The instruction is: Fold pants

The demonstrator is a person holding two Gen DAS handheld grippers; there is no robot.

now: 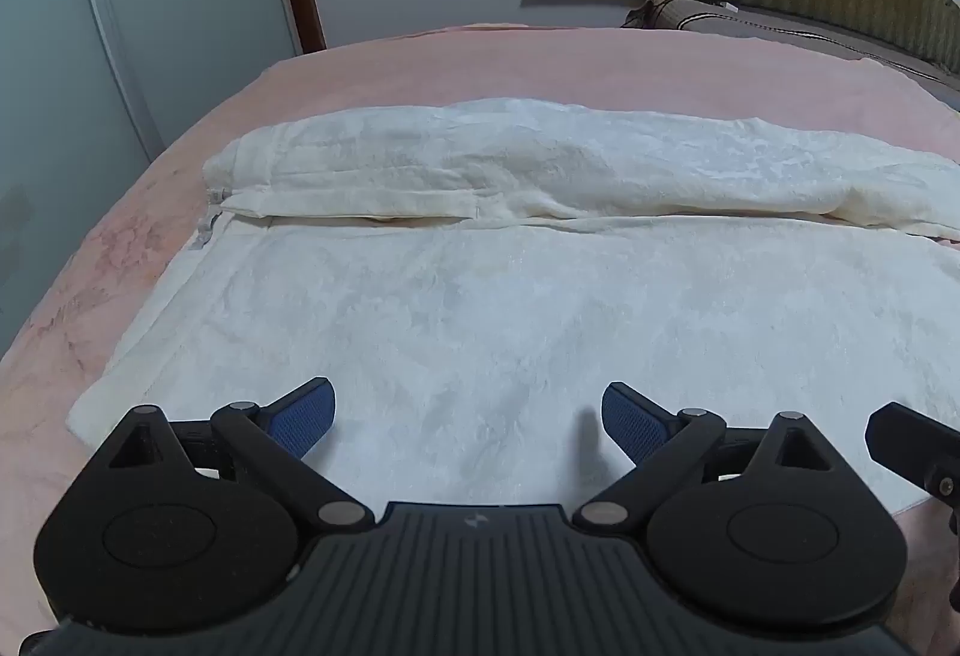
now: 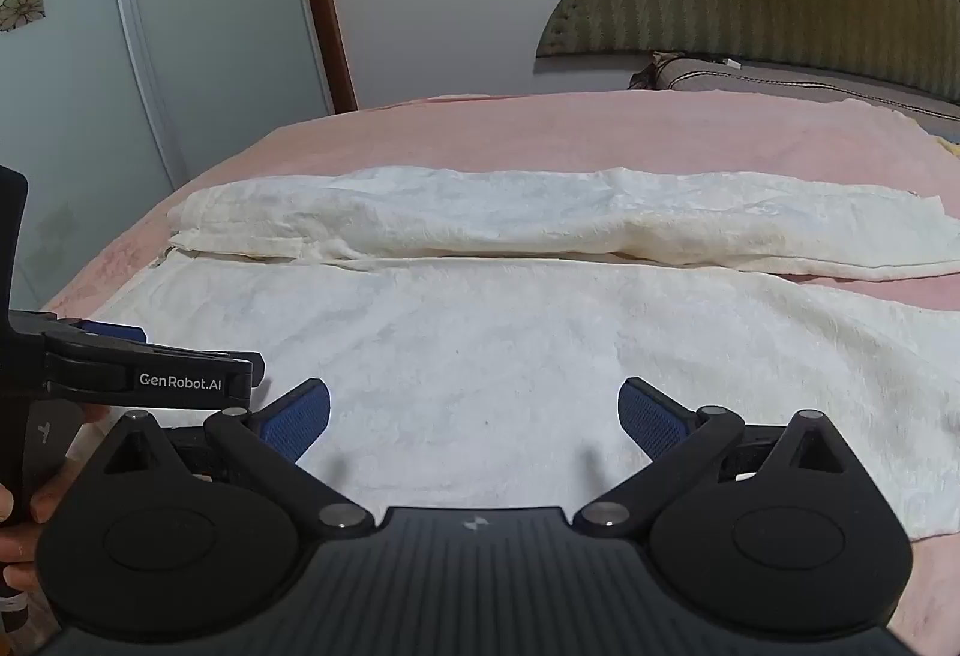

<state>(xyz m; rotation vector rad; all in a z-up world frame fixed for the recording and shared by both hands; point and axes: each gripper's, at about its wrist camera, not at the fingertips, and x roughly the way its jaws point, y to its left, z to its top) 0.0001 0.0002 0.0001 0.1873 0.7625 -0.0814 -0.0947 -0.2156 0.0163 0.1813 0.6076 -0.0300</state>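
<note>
The pants [image 1: 510, 308] lie spread on the pink blanket [image 1: 480, 62], waistband to the left of both grippers and legs running off to the right; the near leg sits directly ahead of and beneath the fingers, the far leg lies beyond it, rumpled and partly doubled along its length. The left gripper [image 1: 468, 425] has its fingers spread wide and holds nothing; the right gripper [image 2: 474, 425] likewise stands wide apart and empty, just to the right of the left one. The step in hand appears to be taking the near edge for a lengthwise fold; lower each gripper until the lower finger slides under the hem edge closest to it, then close on cloth only, not on the blanket beneath; separate the two grips along the edge, one toward the waistband, one toward the leg, so the panel lifts evenly; carry it forward over the far leg and align the outer seams before release.
</note>
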